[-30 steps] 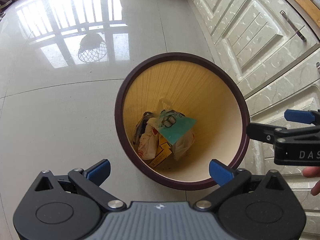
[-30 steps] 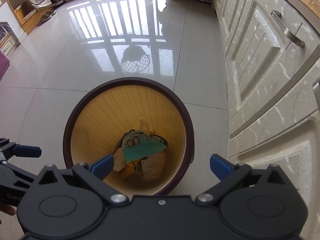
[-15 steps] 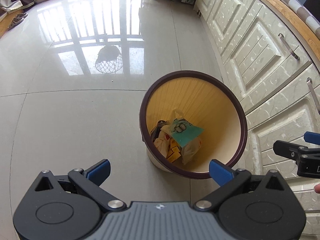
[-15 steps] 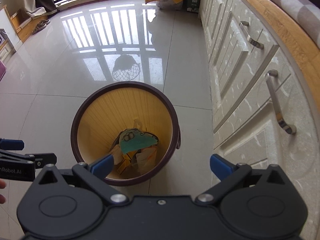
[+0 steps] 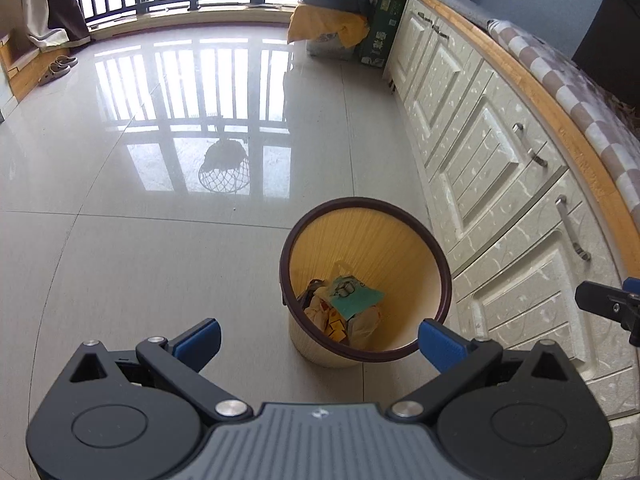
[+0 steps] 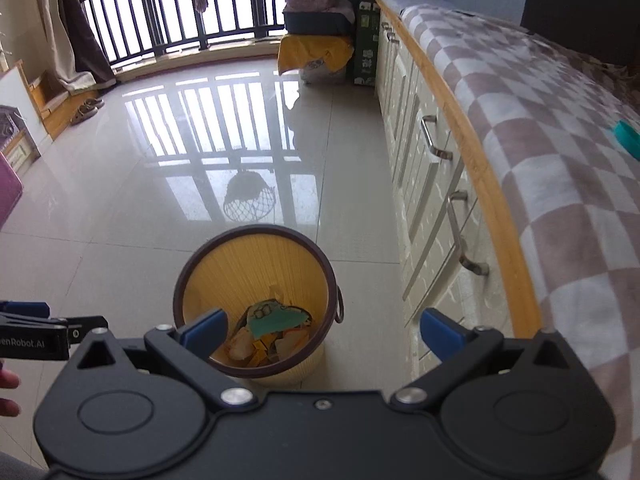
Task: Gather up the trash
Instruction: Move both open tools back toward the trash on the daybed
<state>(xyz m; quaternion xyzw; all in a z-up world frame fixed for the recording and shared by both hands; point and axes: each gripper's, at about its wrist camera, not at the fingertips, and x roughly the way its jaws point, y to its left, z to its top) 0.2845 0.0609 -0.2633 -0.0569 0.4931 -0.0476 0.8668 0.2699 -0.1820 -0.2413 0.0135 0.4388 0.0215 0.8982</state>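
Round wood-grain bin (image 5: pixel 366 240), dark rim, crumpled wrappers (image 5: pixel 344 312), glossy tiles (image 5: pixel 140 220)

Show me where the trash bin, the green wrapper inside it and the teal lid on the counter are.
trash bin (image 5: pixel 365 201): left wrist view, far side of its dark rim.
green wrapper (image 5: pixel 356 300): left wrist view, middle of its flat face.
teal lid (image 6: pixel 627 138): right wrist view, its visible part at the picture's edge.
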